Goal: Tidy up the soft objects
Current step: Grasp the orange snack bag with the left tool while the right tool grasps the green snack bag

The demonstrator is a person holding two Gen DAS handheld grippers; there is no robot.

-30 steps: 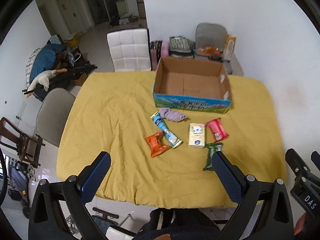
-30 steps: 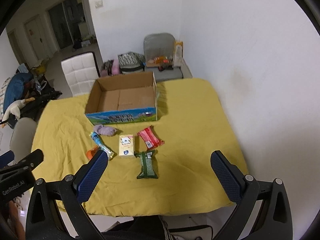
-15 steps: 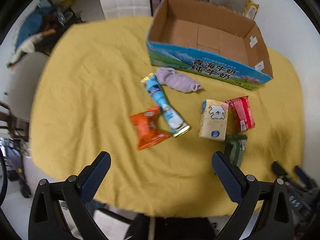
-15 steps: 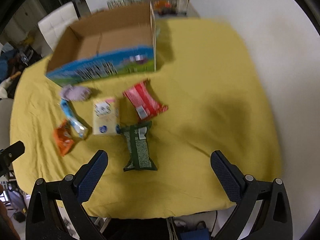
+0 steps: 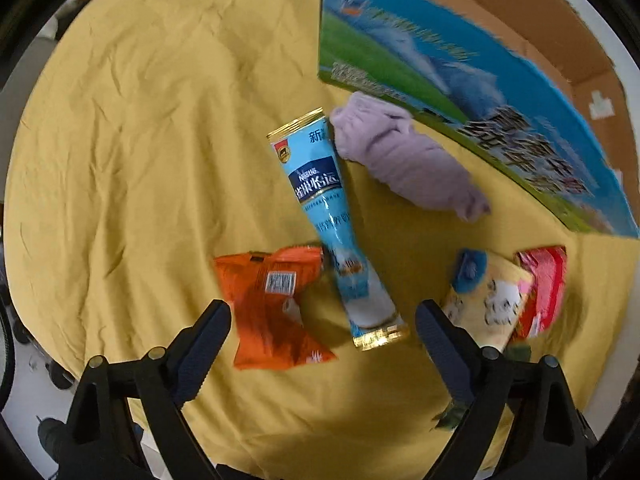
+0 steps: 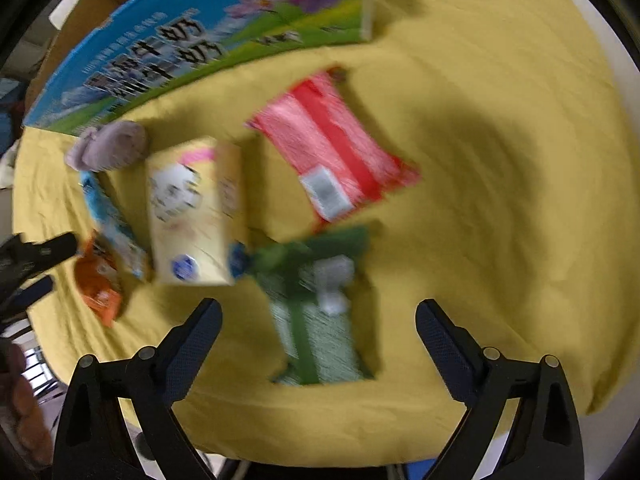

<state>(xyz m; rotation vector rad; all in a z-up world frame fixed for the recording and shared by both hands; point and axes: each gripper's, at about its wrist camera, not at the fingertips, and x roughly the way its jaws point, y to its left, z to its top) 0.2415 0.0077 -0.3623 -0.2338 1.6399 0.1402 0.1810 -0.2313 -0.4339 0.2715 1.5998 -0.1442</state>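
Hovering low over a yellow-clothed counter (image 5: 120, 128): left hand-held gripper (image 5: 322, 326) spread wide and holding nothing, its fingers flanking the near ends of an orange packet (image 5: 272, 308) and a long blue tube pouch (image 5: 332, 224). Right hand-held gripper (image 6: 318, 322) likewise gaping and empty, straddling a green packet (image 6: 316, 312).

Lying on the cloth, all six soft things, none yet in the cardboard box (image 5: 460, 92) standing at the far side. Resting just near the box wall, a crumpled lilac cloth (image 5: 404, 160), touching the tube pouch's far end. Sitting to the right, a pale yellow tissue pack (image 6: 192, 212) and, beyond it, a red packet (image 6: 332, 152).

Likely handling light and yielding, every one of them; foil wrappers probably slippery and crinkly, so pinching across the narrow middle rather than at a sealed end seeming safest. Lilac cloth likely limp, needing a bunching grab at its thick centre.

Tube pouch running near to far, gold-crimped ends at both, leaning slightly left at the far end. Green packet also pointing near to far, long axis between the right fingers. Red packet lying diagonally. Right view blurring, so finer print unreadable.
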